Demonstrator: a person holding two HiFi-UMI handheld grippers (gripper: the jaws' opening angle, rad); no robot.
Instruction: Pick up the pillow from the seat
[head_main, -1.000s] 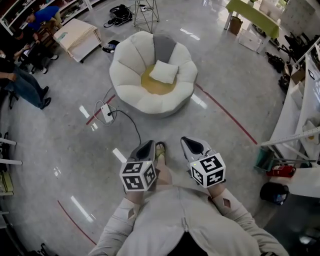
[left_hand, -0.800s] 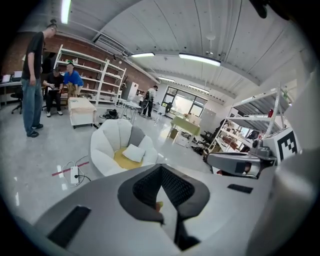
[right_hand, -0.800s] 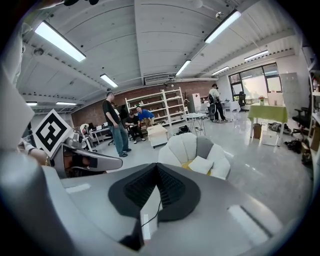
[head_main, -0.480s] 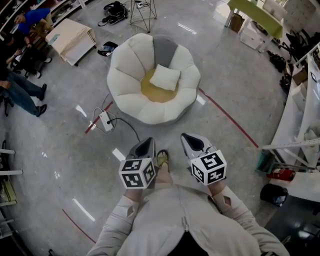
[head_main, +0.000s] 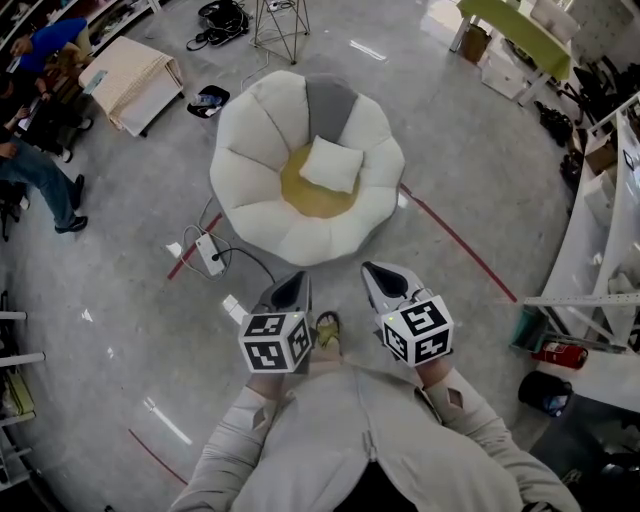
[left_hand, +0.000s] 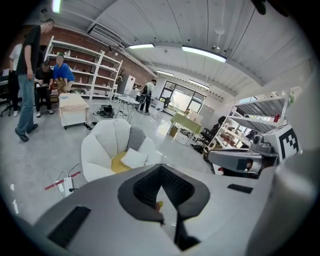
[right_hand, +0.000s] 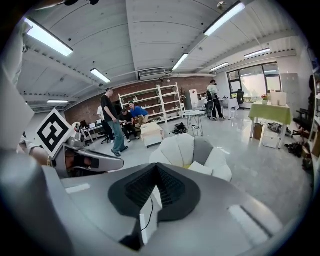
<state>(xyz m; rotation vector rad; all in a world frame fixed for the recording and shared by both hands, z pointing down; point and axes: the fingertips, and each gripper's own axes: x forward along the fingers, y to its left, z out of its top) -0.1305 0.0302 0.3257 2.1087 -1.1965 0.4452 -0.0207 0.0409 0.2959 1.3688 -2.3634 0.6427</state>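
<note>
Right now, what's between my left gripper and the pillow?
Head view: a little floor, the chair's white front cushions, then the yellow seat under the pillow.

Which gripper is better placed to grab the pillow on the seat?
Right gripper, marginally: the pillow lies ahead between both, and its tip sits slightly nearer than the left gripper. Both are shut.

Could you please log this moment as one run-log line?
pillow: on seat, untouched | left gripper: shut, empty | right gripper: shut, empty
</note>
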